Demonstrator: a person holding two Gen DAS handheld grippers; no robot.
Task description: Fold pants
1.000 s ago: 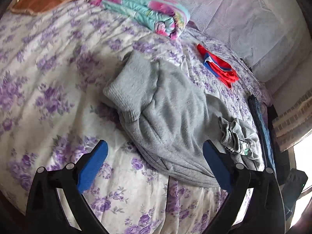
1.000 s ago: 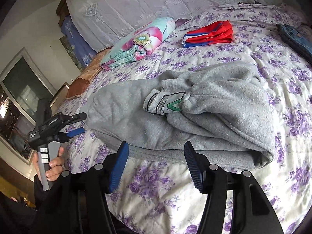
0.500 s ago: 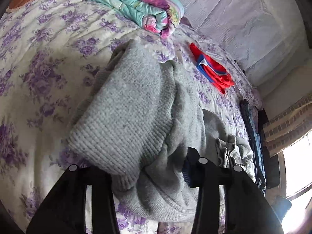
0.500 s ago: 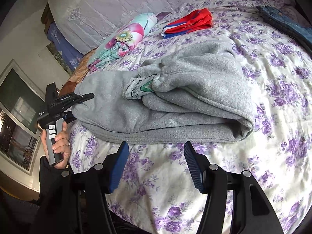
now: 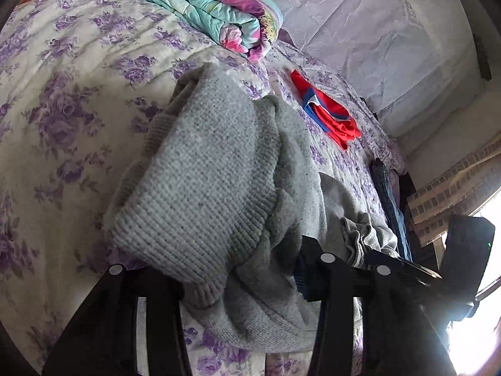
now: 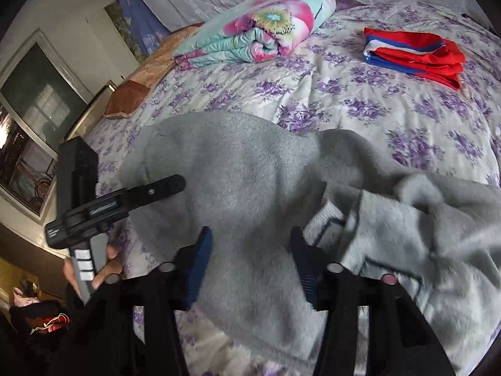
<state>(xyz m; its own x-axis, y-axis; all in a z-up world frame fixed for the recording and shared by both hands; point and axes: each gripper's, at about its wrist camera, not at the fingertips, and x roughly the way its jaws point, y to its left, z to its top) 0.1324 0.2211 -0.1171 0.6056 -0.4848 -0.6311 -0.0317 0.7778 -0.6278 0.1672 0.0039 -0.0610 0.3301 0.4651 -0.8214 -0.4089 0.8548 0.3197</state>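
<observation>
Grey sweatpants lie bunched on the floral bed; they also fill the right wrist view. My left gripper straddles the ribbed leg cuff; the cloth hides its pads, so its closure is unclear. My right gripper is open, its blue pads on either side of a fold of the pants near the waistband. The left gripper shows from outside in the right wrist view, at the pants' left end.
A rolled floral quilt and folded red-and-blue clothes lie farther back on the bed. Dark denim lies at the bed's right edge. A brown cushion sits at the far left.
My right gripper has moved forward onto the pants, so cloth now lies between its pads. My left gripper has stayed at the cuff, slightly closer.
</observation>
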